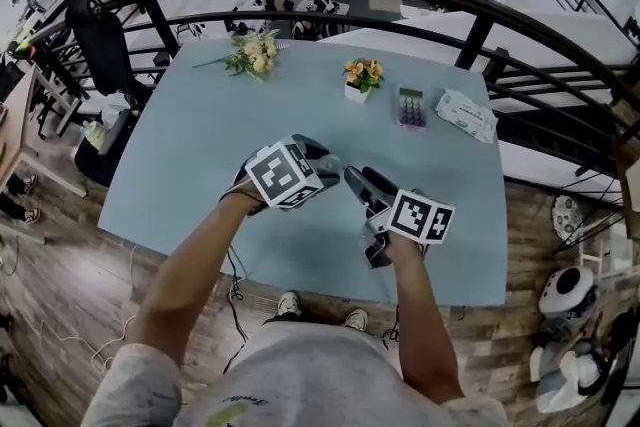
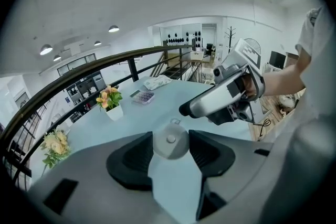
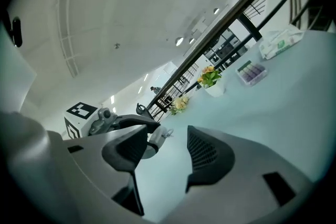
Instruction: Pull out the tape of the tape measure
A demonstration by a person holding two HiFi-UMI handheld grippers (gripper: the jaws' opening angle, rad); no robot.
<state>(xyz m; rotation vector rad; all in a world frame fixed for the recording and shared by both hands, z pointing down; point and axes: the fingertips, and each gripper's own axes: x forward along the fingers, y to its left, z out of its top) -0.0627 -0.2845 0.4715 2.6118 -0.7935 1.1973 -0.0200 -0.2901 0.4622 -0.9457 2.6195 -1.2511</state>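
While head view hides tape measure under left marker cube [image 1: 283, 175], left gripper view shows it plainly: small round white tape measure [image 2: 169, 141] clamped between jaws of left gripper [image 2: 170, 135], pull loop [image 2: 174, 121] at 12 o'clock of case. Right gripper [image 3: 167, 136]: jaws apart, nothing pinched. Case partly hidden behind its 9 o'clock jaw; loop's depth hard to judge. Both above pale blue tabletop [image 1: 200, 135].

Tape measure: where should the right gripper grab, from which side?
Grip the small pull tab poking from the rim of the round tape measure. The left gripper clamps the case's flanks, leaving the tab free past its tips, so the open right gripper should likely come in from ahead of them.
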